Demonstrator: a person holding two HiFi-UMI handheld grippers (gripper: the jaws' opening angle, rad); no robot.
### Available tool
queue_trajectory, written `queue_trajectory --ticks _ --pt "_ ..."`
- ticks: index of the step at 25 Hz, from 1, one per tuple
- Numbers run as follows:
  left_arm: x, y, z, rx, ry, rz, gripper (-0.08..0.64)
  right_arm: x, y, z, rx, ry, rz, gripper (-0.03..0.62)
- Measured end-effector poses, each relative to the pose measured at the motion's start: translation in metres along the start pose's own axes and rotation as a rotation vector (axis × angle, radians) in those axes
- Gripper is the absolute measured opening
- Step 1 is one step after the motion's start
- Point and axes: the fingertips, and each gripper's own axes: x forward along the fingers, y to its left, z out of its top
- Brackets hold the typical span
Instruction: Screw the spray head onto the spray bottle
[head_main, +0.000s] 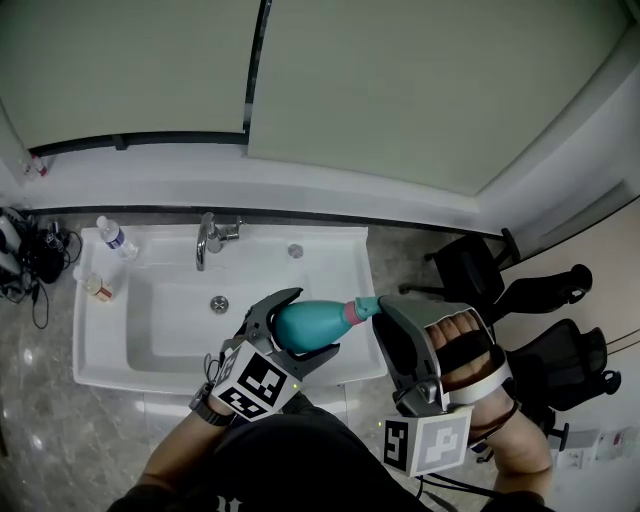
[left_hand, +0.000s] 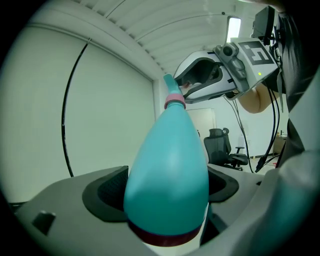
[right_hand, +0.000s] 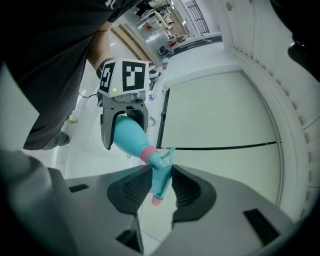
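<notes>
In the middle of the head view, above the sink (head_main: 100, 372), the left gripper's (head_main: 312, 322) fingers clench the teal spray bottle (head_main: 303, 327). The right gripper's (right_hand: 161, 176) fingers grasp the spray head (right_hand: 159, 181) at the bottle's neck.

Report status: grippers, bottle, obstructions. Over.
Left gripper shut on spray bottle. Right gripper shut on spray head at the neck. Nothing obstructing.

One spray bottle (head_main: 312, 322), two tools (head_main: 303, 332) (head_main: 386, 314), perhaps three chairs (head_main: 470, 266) (head_main: 546, 286) (head_main: 566, 356)
</notes>
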Motion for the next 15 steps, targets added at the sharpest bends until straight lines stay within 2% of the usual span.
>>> queue_trajectory --ticks 10,15 --pt "0.0026 -0.0008 -0.0037 -0.048 -0.02 0.006 0.434 0.0048 0.0055 0.0078 -0.17 0.091 0.0 0.126" --pt "0.003 -0.0032 -0.0049 -0.072 -0.044 -0.021 0.434 0.0087 0.0068 0.0059 -0.133 0.103 0.049 0.126"
